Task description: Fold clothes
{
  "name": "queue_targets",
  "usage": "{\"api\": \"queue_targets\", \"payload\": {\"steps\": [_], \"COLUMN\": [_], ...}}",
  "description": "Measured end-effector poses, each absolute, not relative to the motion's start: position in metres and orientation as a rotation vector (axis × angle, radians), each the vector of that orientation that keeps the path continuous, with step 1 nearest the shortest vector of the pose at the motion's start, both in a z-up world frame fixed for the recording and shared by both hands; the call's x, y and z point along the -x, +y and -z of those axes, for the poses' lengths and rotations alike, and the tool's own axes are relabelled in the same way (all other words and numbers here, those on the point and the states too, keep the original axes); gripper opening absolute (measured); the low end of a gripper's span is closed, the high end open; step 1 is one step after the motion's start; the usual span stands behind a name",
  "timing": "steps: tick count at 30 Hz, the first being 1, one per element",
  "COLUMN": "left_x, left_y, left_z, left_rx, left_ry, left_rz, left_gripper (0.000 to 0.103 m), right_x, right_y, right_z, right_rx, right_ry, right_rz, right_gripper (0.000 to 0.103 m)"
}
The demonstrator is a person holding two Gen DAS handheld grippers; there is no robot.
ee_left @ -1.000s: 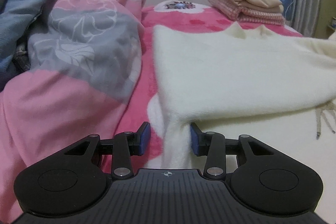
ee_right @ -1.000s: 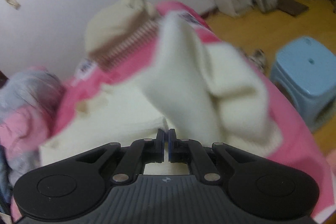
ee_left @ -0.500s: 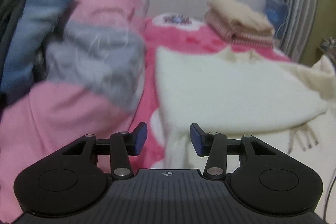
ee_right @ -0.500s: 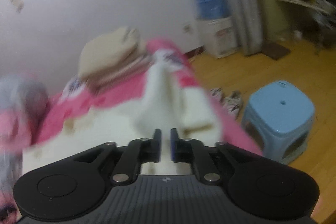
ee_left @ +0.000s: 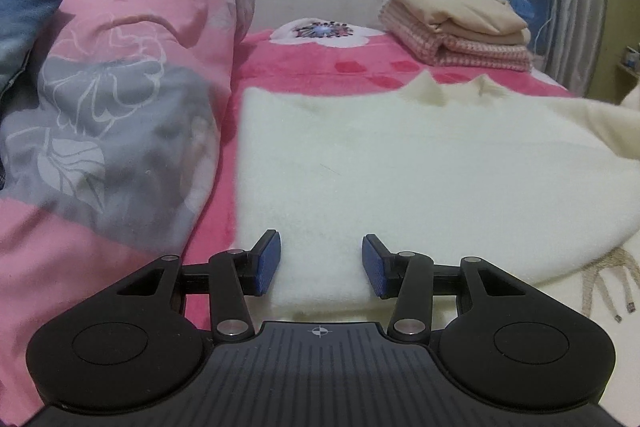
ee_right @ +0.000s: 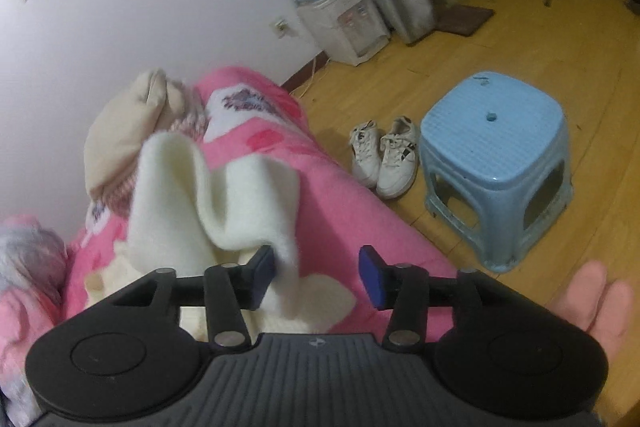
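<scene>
A white fluffy sweater (ee_left: 400,163) lies spread flat on the pink bed (ee_left: 320,67), collar toward the far side. My left gripper (ee_left: 320,265) hovers open over the sweater's near left corner; the fabric lies between its blue pads (ee_left: 268,263) without being pinched. In the right wrist view the sweater's sleeve (ee_right: 216,199) lies bunched on the bed's right side. My right gripper (ee_right: 318,277) has its jaws opening; the sleeve's edge brushes the left pad (ee_right: 264,275) and the right pad stands free of it.
A pink and grey duvet (ee_left: 112,99) is heaped at the left. Folded clothes (ee_left: 452,23) are stacked at the bed's far right corner. Beside the bed stand a blue stool (ee_right: 496,155), white sneakers (ee_right: 384,155) and a water dispenser (ee_right: 336,11). A hand (ee_right: 592,307) shows at the lower right.
My right gripper went from shut on the sleeve to open, and the sleeve dropped onto the bed as the view swung toward the floor. The left gripper shifted a little along the sweater's edge.
</scene>
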State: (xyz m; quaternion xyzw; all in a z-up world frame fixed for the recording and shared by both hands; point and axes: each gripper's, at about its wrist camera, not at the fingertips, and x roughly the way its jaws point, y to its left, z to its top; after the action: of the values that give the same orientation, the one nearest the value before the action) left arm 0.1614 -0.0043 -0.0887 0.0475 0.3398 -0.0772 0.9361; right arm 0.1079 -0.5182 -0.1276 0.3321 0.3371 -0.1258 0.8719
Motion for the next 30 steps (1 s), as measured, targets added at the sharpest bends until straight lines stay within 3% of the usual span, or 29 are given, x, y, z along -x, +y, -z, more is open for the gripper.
{"api": "queue_targets", "payload": {"steps": [2,4,5,7,13,16,19,22,24,30], "left_x": [-0.162,-0.162,-0.162,-0.161,-0.161,-0.160,-0.160,-0.159,-0.159,-0.157], "left_y": [-0.004,-0.003,-0.003,-0.002,0.001,0.000,0.002,0.003,0.004,0.005], "left_z": [0.089,0.090,0.090,0.090,0.090,0.090,0.089,0.090,0.090,0.091], "left_rx": [-0.095,-0.090,-0.087,-0.081,-0.054,-0.055,-0.051,-0.045,-0.044,-0.048], "left_ry": [0.697,0.695,0.694,0.692,0.687,0.684,0.684,0.683,0.680,0.672], "left_rz": [0.158,0.160,0.161,0.164,0.166,0.166,0.169,0.171,0.173,0.183], "left_gripper": [0.045,0.045,0.045,0.045,0.045,0.045,0.045,0.045,0.045,0.045], "right_x": [-0.119,-0.130,-0.134,-0.137,-0.123,-0.120,-0.114,-0.101,-0.091,-0.042], "right_y": [-0.515,-0.510,-0.507,-0.500,-0.430,-0.369,-0.304,-0.231,-0.192,-0.163], "right_z": [0.132,0.134,0.131,0.117,0.019,-0.013,-0.022,0.005,0.034,0.052], "right_rx": [-0.675,-0.659,-0.644,-0.572,-0.193,-0.023,0.106,0.294,0.424,0.424], "right_ry": [0.716,0.719,0.724,0.697,0.448,0.423,0.434,0.477,0.527,0.572], "right_rz": [0.242,0.213,0.211,0.232,0.128,-0.052,-0.228,-0.383,-0.438,-0.553], "right_gripper": [0.048,0.016,0.006,0.005,0.005,0.005,0.005,0.008,0.030,0.043]}}
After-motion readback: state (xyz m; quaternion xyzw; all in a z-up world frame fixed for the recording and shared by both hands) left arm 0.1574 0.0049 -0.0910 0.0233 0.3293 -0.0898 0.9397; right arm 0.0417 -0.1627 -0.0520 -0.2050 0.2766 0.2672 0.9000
